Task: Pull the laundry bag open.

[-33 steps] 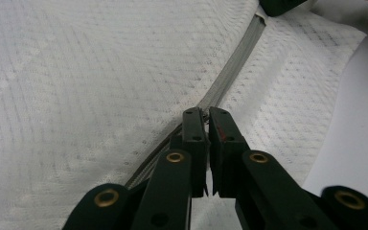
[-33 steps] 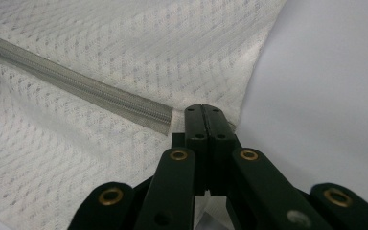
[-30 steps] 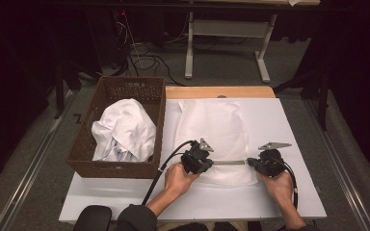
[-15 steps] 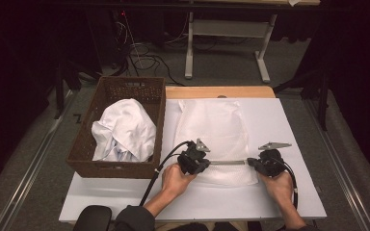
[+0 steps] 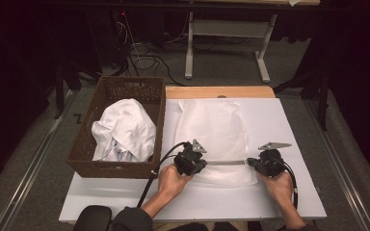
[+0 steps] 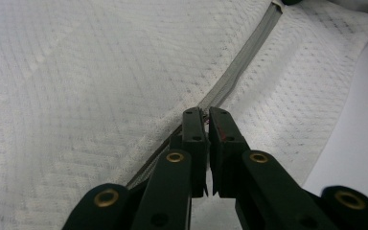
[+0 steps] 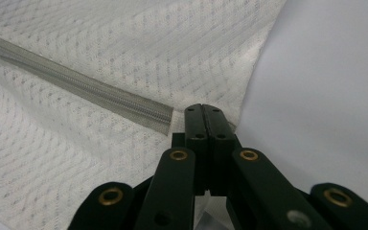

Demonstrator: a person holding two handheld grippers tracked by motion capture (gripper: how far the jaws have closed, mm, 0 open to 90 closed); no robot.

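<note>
Near the tabletop's front edge, one white mesh bag (image 5: 214,127), zipper (image 5: 226,162) running left-right, left gripper (image 5: 203,163) and right gripper (image 5: 251,163) each clamped on it, one basket (image 5: 125,86) alongside.

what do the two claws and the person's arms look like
Both the left claw and right claw are black, each topped by a grey three-cornered plate. Close up, the jaws carry brass-coloured rivets. A black cable trails from the left one. The left arm wears a dark sleeve.

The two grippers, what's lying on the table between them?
In the high view, the grey zipper of the white mesh bag runs straight from the left gripper to the right gripper; each gripper is shut on one end of it.
</note>
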